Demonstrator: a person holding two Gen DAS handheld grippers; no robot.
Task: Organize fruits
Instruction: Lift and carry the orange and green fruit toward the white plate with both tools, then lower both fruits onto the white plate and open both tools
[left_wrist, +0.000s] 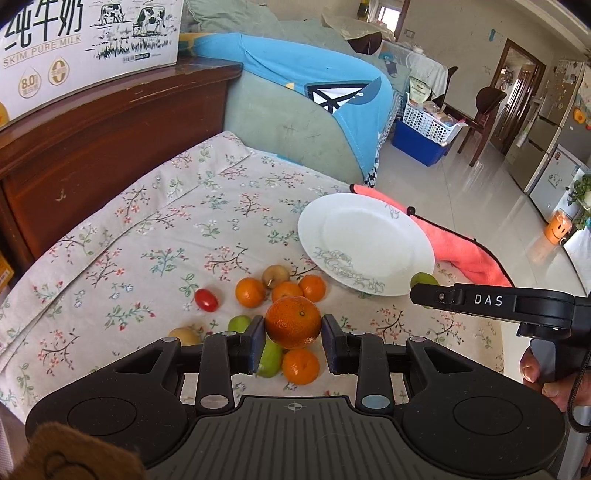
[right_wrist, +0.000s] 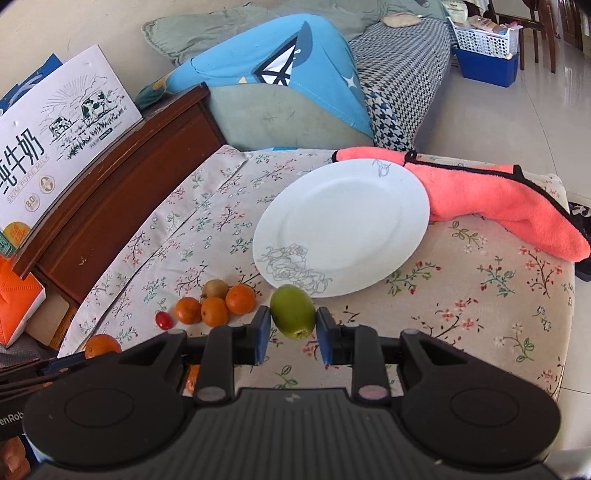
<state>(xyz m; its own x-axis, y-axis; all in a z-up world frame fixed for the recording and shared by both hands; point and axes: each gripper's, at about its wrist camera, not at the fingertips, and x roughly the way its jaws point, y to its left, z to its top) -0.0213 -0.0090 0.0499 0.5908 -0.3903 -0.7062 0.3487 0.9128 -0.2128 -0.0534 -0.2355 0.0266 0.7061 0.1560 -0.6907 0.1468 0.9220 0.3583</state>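
The left gripper (left_wrist: 293, 345) has its blue-padded fingers (left_wrist: 258, 345) clenched on one round orange mandarin (left_wrist: 293, 322), lifted clear above the flower-printed cloth that covers the bench (left_wrist: 155, 236). The right gripper (right_wrist: 290, 334) grips one smooth green oval fruit (right_wrist: 293, 311) between its own blue pads (right_wrist: 263, 332), held in the air just at the near rim of the round white plate with a grey flower drawing (right_wrist: 343, 225). That plate is the only one here, and it holds no fruit. Counting what lies on the cloth in the left wrist view: three small mandarins sit in a tight cluster (left_wrist: 282, 290) with one brownish round fruit (left_wrist: 275, 276) touching them at the back, and one small red tomato (left_wrist: 206, 300) lies just to their left. Closer in, partly hidden by the left gripper, I can make out one more mandarin (left_wrist: 300, 365), two green fruits (left_wrist: 269, 360), the second of them (left_wrist: 239, 324) peeking beside the left finger, and another brownish fruit (left_wrist: 184, 335). So the held mandarin makes five oranges in all, and the held green one makes three greens. One coral-pink fleecy towel with black trim (right_wrist: 517, 206) lies behind and to the right of the plate, its edge tucked under the plate's rim. A person's hand (left_wrist: 546, 373) is wrapped around the right gripper's handle. One white milk carton box printed with cows (left_wrist: 85, 40) stands on the dark wooden cabinet (left_wrist: 92, 140) left of the bench.
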